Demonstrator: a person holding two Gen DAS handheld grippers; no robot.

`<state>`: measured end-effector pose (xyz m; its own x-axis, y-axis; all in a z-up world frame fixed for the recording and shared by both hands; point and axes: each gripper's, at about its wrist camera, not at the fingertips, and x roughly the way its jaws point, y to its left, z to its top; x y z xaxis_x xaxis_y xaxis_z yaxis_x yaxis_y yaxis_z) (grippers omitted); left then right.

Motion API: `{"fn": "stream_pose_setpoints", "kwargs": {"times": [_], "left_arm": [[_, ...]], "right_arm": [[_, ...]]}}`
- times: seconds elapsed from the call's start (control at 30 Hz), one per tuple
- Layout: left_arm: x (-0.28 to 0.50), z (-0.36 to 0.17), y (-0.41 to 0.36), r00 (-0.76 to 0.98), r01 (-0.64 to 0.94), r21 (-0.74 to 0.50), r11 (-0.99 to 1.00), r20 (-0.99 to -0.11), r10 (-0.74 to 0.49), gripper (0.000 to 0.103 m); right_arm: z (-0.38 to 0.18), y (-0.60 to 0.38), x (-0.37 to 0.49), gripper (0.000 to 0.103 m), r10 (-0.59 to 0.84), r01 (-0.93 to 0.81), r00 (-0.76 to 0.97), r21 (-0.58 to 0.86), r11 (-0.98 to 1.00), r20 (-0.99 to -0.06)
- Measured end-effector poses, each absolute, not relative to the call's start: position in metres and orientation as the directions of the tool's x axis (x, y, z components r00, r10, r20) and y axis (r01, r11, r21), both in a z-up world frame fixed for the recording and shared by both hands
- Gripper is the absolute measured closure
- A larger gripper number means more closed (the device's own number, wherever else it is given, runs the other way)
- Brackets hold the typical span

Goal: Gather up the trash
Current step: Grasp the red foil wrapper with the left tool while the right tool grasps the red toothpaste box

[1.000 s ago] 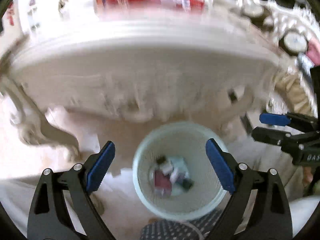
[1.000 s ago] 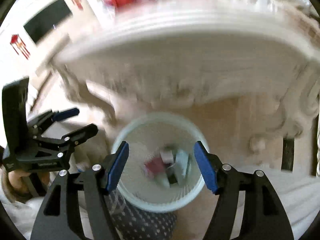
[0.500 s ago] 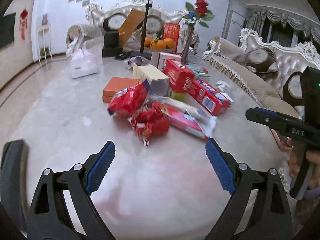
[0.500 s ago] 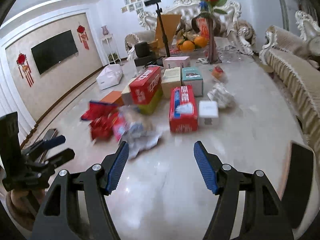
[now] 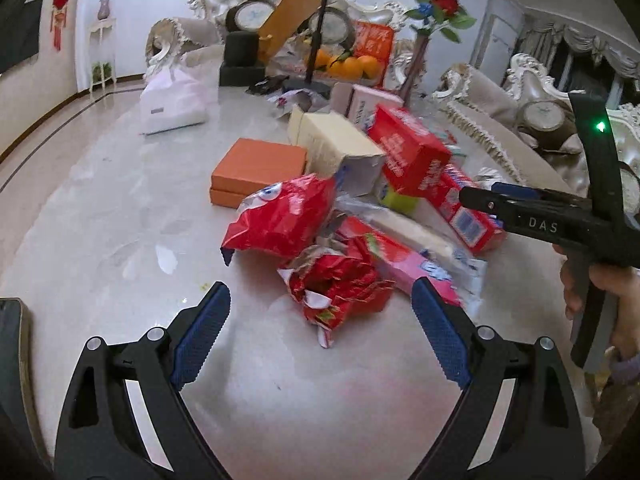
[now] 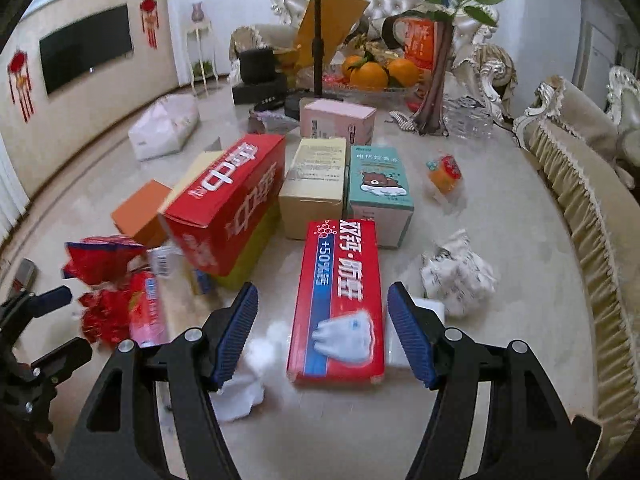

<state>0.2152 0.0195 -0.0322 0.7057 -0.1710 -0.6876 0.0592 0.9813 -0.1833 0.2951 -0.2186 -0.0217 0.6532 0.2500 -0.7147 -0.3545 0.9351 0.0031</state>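
My left gripper [image 5: 320, 332] is open and empty above the marble table, just short of a crumpled red wrapper [image 5: 336, 284]. A puffed red snack bag [image 5: 280, 216] lies behind the wrapper. My right gripper [image 6: 322, 332] is open and empty, its jaws on either side of the near end of a red toothpaste box [image 6: 336, 300]. Crumpled white paper [image 6: 460, 272] lies to the right of that box, and a white tissue wad [image 6: 240, 384] lies by the left finger. The right gripper also shows in the left wrist view [image 5: 476, 196].
Cartons crowd the table's middle: a large red box [image 6: 228, 200], a beige box [image 6: 314, 184], a teal box [image 6: 380, 188], an orange box [image 5: 256, 168]. A vase with roses [image 6: 436, 80], oranges [image 6: 376, 70] and a tripod pole [image 6: 318, 32] stand behind. A sofa [image 6: 592, 184] runs along the right.
Both grippers swung up from over the bin of trash under the table to the tabletop, then moved in closer to the wrappers and the toothpaste box. Both stayed open.
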Motion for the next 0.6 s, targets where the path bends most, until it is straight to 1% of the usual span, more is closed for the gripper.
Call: {"fn": "stream_pose_setpoints", "kwargs": {"times": [0.17,0.23,0.27,0.3,0.43,0.47,0.53,0.6], "left_arm": [[0.227,-0.036,0.018,0.682,0.038,-0.193,0.981,-0.712,-0.166,0.014],[0.229,-0.038,0.013,0.666,0.037,-0.166,0.985,-0.731,-0.148,0.014],[0.231,-0.039,0.010,0.658,0.041,-0.147,0.988,-0.741,-0.138,0.014],[0.231,-0.039,0.008,0.654,0.044,-0.137,0.990,-0.745,-0.132,0.014],[0.232,-0.039,0.007,0.647,0.025,-0.138,0.990,-0.753,-0.121,0.014],[0.235,-0.039,0.007,0.643,0.018,-0.128,0.992,-0.758,-0.109,0.014],[0.238,-0.040,0.006,0.639,0.013,-0.102,0.995,-0.764,-0.087,0.014],[0.237,-0.039,0.007,0.649,0.010,-0.086,0.996,-0.757,-0.072,0.037]], "right_arm": [[-0.038,-0.206,0.298,0.040,0.287,-0.409,0.609,0.018,0.913,-0.740],[-0.044,-0.201,0.295,0.044,0.267,-0.417,0.585,-0.001,0.909,-0.766],[-0.044,-0.203,0.292,0.049,0.268,-0.413,0.587,0.002,0.911,-0.764],[-0.044,-0.204,0.291,0.051,0.268,-0.408,0.585,0.009,0.913,-0.766],[-0.045,-0.215,0.286,0.055,0.283,-0.378,0.576,0.058,0.924,-0.767],[-0.044,-0.217,0.284,0.057,0.281,-0.374,0.574,0.059,0.925,-0.769],[-0.044,-0.216,0.284,0.058,0.279,-0.378,0.570,0.055,0.924,-0.773],[-0.043,-0.217,0.283,0.058,0.282,-0.380,0.570,0.056,0.923,-0.772]]}}
